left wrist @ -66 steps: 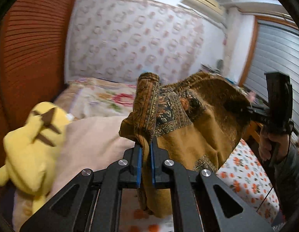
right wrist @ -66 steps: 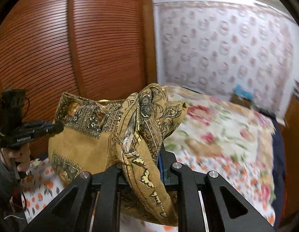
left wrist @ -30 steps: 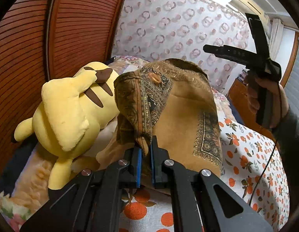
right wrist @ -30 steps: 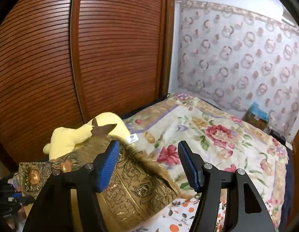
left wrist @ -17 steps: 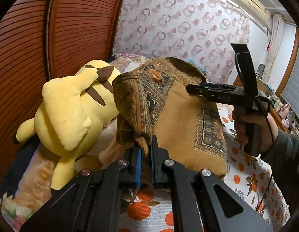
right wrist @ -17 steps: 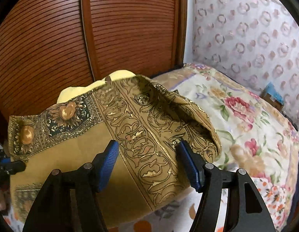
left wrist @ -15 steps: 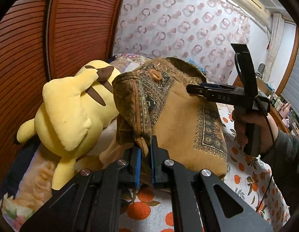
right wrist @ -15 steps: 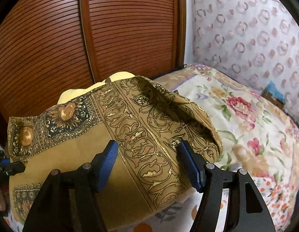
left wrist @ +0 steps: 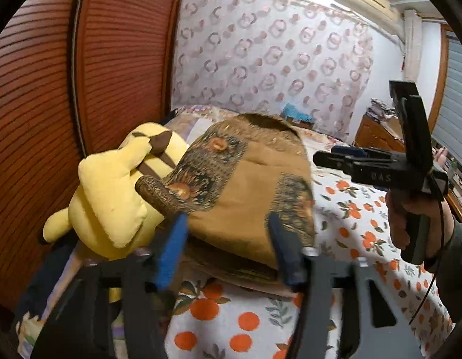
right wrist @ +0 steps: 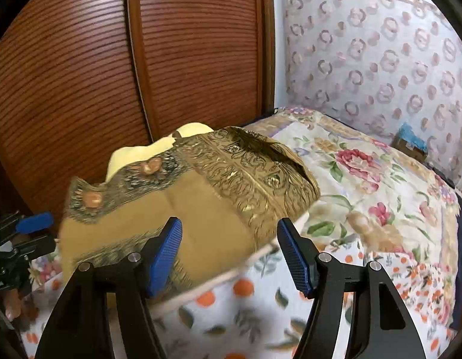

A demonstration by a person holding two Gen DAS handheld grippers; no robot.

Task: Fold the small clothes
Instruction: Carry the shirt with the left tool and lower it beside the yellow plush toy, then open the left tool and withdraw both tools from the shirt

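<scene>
Your left gripper (left wrist: pixel 228 245) and right gripper (right wrist: pixel 229 254) both stand with fingers spread wide, holding nothing. The brown patterned garment (right wrist: pixel 201 197) lies folded on the orange-print bedsheet (left wrist: pixel 350 209), its far edge resting against the yellow Pikachu plush (left wrist: pixel 111 197) beside the wooden wardrobe doors (right wrist: pixel 111 59).

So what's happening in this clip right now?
A person with two handheld grippers is folding a brown patterned garment on the bed. It lies folded, partly draped over a yellow Pikachu plush. The left gripper and the right gripper are both open, holding nothing.
</scene>
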